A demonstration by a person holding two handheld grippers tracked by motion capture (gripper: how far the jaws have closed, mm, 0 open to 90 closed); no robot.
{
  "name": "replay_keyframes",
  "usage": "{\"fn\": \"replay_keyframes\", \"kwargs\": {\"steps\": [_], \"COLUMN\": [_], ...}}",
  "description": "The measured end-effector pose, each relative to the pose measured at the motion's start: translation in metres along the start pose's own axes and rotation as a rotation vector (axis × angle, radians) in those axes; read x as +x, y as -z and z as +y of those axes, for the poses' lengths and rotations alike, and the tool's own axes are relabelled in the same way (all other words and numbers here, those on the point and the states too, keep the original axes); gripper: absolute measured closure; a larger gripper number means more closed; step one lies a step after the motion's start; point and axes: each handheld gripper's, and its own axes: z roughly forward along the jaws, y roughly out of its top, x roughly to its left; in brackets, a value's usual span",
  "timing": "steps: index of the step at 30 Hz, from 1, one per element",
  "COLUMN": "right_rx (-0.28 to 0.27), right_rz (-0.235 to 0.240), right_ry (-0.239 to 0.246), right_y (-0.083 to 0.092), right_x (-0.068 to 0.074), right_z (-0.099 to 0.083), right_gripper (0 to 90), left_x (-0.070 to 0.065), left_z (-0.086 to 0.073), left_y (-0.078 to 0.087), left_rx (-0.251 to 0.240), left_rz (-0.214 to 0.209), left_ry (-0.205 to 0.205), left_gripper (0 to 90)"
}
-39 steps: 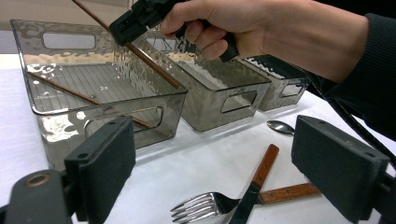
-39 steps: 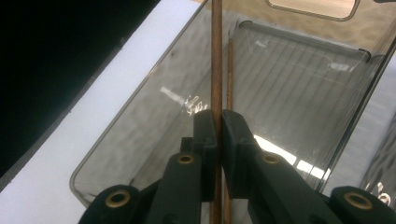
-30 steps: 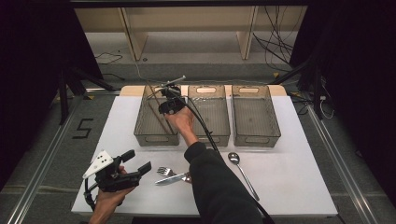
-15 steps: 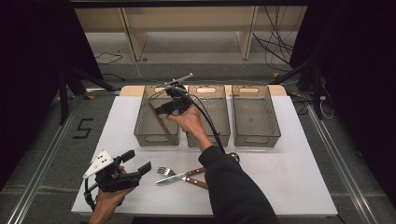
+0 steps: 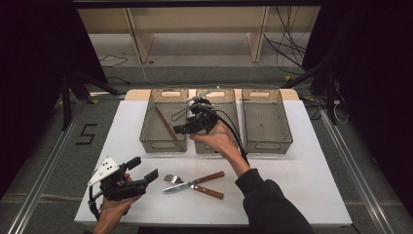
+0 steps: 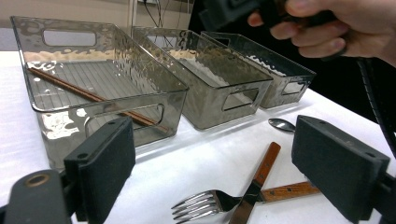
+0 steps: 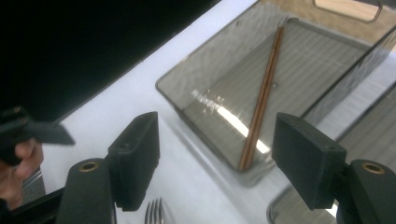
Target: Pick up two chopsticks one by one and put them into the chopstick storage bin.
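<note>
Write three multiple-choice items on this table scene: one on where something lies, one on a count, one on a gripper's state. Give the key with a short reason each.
1. Where do the chopsticks lie?
A. in the left bin
B. in the middle bin
C. on the table beside the fork

2. How many clear bins stand in the row?
A. two
B. three
C. four

3. How do the right gripper jaws stand?
A. shut on a chopstick
B. shut on the fork
C. open, with nothing between them

Key: 1 A, they rest slantwise on that bin's floor. 2 B, three stand side by side. 3 C, its jaws have just been opening and stand apart, empty.
</note>
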Motion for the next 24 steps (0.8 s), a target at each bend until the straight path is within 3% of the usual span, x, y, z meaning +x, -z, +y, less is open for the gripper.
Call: {"fn": "replay_keyframes", "kwargs": {"steps": [11,24], "right_rx": [-0.010,-0.014], "right_rz": [-0.004,-0.050], "right_ry": [0.003,-0.009], "right_y": [0.029,0.058], "right_x": [0.001,-0.004], "right_z": [-0.029,-0.072], "right_gripper": [31.0,29.1], "left_x": [0.000,0.000], "left_z": [0.000,0.000], "left_y": [-0.001,-0.002], "left_rx": [0.002,0.015], "left_rz": [0.002,0.001], "left_ry": [-0.001,-0.009], "left_gripper": [13.2,13.2]}}
